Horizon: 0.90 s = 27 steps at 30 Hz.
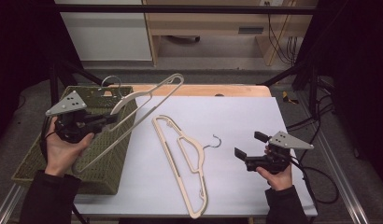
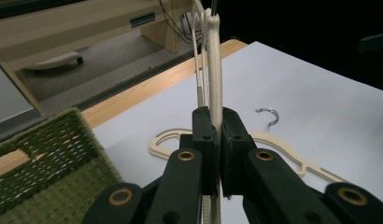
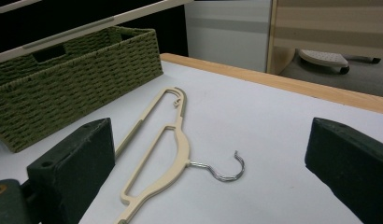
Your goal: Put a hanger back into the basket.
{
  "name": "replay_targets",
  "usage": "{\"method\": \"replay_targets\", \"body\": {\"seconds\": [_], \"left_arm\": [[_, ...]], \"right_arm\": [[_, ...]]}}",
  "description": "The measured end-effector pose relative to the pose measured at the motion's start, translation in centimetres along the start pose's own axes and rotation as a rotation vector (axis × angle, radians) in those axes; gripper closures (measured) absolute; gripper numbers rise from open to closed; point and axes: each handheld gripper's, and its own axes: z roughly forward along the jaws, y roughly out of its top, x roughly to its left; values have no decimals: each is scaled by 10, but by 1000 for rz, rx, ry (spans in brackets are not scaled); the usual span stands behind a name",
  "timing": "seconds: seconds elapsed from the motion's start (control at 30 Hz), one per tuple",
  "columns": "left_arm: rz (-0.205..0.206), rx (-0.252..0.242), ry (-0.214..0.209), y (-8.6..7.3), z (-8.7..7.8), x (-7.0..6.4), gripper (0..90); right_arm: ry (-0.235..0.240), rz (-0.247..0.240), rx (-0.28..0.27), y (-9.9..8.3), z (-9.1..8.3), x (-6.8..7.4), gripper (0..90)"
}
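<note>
High view: left gripper (image 1: pixel 107 122) clamps one cream hanger (image 1: pixel 147 100) over the green basket (image 1: pixel 49 163) at nine o'clock; right gripper (image 1: pixel 248 145) gapes wide, empty — second hanger (image 1: pixel 180 158) lies flat at its nine o'clock.

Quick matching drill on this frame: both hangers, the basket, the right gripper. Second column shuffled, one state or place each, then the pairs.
1. held hanger
2. flat hanger
3. basket
4. right gripper

a. woven green, at the table's left edge
b. jaws wide apart, holding nothing
c. clamped in the left gripper, raised over the basket
d. lying on the white table, metal hook toward the right gripper

Pairs: 1-c, 2-d, 3-a, 4-b
</note>
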Motion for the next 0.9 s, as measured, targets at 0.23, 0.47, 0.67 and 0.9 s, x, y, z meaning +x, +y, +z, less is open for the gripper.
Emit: {"method": "replay_targets", "body": {"seconds": [0.23, 0.47, 0.67, 0.9], "left_arm": [[2, 3, 46, -9, -9, 30, 863], [2, 20, 93, -17, -16, 55, 863], [-14, 51, 118, -28, -17, 72, 863], [-28, 60, 129, -40, -22, 87, 863]], "right_arm": [[-18, -8, 16, -1, 1, 0, 14], [-14, -14, 22, -1, 1, 0, 15], [-14, -17, 26, -1, 2, -1, 14], [-19, -13, 26, -2, 3, 0, 14]]}}
